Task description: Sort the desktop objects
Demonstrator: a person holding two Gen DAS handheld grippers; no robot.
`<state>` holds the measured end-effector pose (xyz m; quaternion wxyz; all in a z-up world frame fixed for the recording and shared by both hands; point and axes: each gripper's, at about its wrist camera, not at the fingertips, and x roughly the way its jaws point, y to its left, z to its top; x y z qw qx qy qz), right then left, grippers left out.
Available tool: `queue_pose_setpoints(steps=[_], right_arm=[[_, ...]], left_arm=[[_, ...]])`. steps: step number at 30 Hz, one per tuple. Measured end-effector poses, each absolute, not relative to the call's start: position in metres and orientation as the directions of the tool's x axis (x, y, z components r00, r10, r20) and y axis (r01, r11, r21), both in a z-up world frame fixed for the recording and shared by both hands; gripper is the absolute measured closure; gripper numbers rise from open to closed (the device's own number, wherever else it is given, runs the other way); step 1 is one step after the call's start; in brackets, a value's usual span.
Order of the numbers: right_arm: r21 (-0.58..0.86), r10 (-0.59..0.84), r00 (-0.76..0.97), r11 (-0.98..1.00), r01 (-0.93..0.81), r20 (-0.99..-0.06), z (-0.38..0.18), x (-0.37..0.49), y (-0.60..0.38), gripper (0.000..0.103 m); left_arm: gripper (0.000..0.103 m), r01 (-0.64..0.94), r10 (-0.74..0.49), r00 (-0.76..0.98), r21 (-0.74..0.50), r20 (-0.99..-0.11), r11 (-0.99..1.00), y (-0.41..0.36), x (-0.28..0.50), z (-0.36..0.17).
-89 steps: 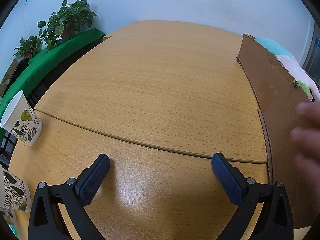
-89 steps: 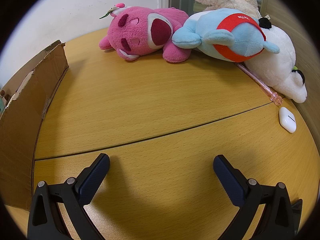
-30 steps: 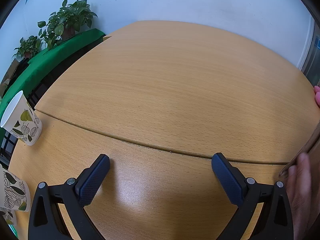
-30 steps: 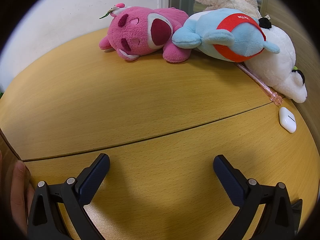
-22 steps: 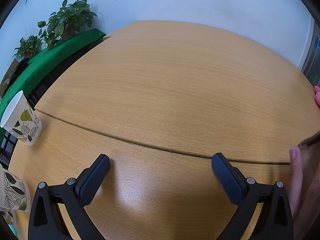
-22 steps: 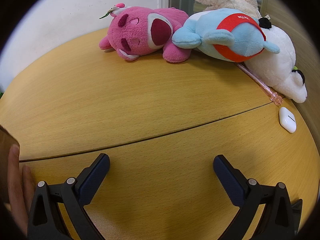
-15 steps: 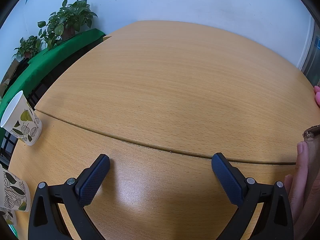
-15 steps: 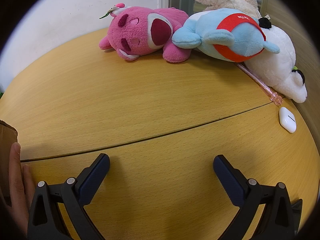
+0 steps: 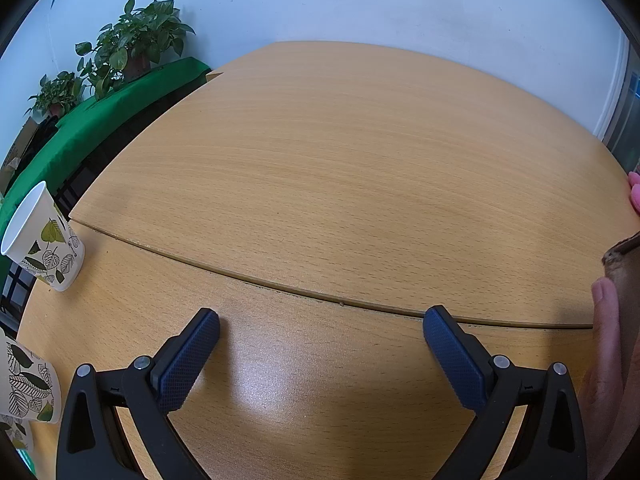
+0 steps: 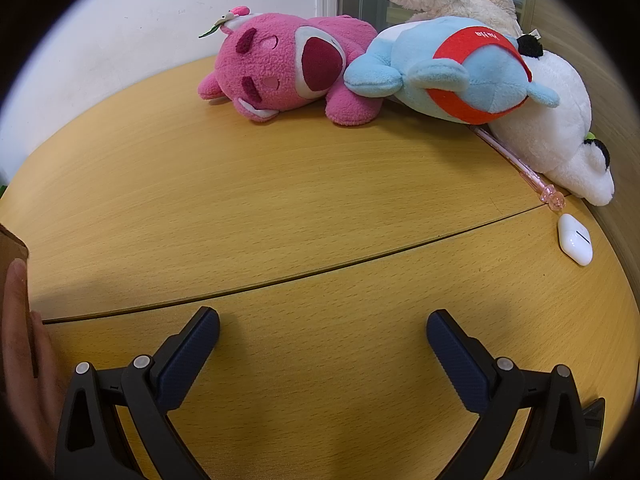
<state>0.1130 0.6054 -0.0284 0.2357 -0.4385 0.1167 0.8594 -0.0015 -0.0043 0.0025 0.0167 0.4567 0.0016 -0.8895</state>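
My left gripper (image 9: 320, 344) is open and empty, low over the wooden table (image 9: 340, 168). A leaf-print paper cup (image 9: 44, 240) stands at the far left, a second one (image 9: 24, 384) nearer at the left edge. My right gripper (image 10: 322, 346) is open and empty over the table. Far ahead lie a pink plush bear (image 10: 288, 72), a blue plush with a red band (image 10: 452, 72) and a white plush (image 10: 560, 136). A pink pen (image 10: 520, 164) and a white earbud case (image 10: 575, 240) lie at the right.
A bare hand (image 9: 612, 360) holds a piece of brown cardboard (image 9: 624, 256) between the two grippers; it also shows at the left edge of the right wrist view (image 10: 20, 340). Potted plants (image 9: 132, 48) stand on a green-covered shelf (image 9: 100, 128) beyond the table's left edge.
The upright cardboard sheet that stood between the grippers three seconds ago has been pulled back by the hand; only its corner shows now. Both grippers have stayed still and open.
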Motion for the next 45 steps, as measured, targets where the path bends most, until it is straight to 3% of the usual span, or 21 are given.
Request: queue_pose_setpoints(steps=[45], right_arm=[[-0.006,0.303,-0.506,-0.862,-0.508,-0.808,-0.0265,0.1146,0.6078,0.0]], left_arm=[[0.0,0.02,-0.021,-0.583,0.012,-0.812,-1.0,-0.005,-0.0019,0.0026]])
